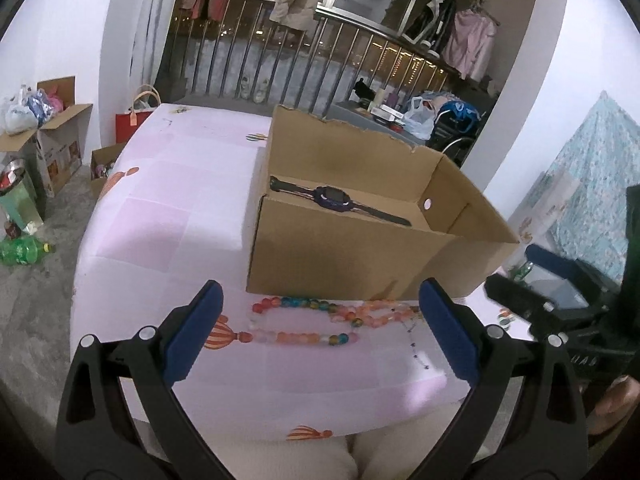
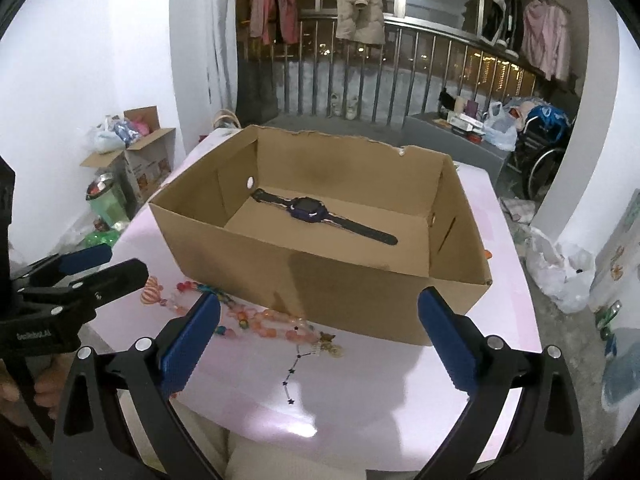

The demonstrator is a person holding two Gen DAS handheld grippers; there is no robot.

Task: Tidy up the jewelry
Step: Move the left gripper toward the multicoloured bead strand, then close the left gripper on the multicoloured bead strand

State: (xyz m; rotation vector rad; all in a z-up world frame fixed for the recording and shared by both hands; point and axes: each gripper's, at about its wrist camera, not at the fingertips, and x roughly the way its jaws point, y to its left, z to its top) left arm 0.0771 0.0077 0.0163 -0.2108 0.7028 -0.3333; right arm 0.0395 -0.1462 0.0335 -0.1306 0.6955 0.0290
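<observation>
A string of round beads [image 1: 320,318] lies on the pink tablecloth [image 1: 172,208] just in front of the near wall of an open cardboard box [image 1: 344,240], in the lower middle of the left wrist view. The beads are glossy and translucent, mostly coral, pale pink and milky white, with a few teal and yellow-green ones mixed in, and the strand doubles back on itself into a long flat loop with a second tangle of pink beads at its right end. In the right wrist view the same beads [image 2: 248,318] show at lower left, and just right of them sits a small gold hair comb or clip [image 2: 328,346]; from there a thin chain with tiny dark stars [image 2: 291,376] trails toward the bottom of the frame. Inside the box, flat on its floor, lies a watch [image 2: 308,210] with a dark purple-blue case and a black strap stretched out straight, running diagonally from upper left to lower right. The left gripper [image 1: 322,336] hovers above the beads with its blue-padded jaws spread wide, holding nothing. The right gripper [image 2: 320,340] is likewise wide open and empty, above the table edge before the box.
</observation>
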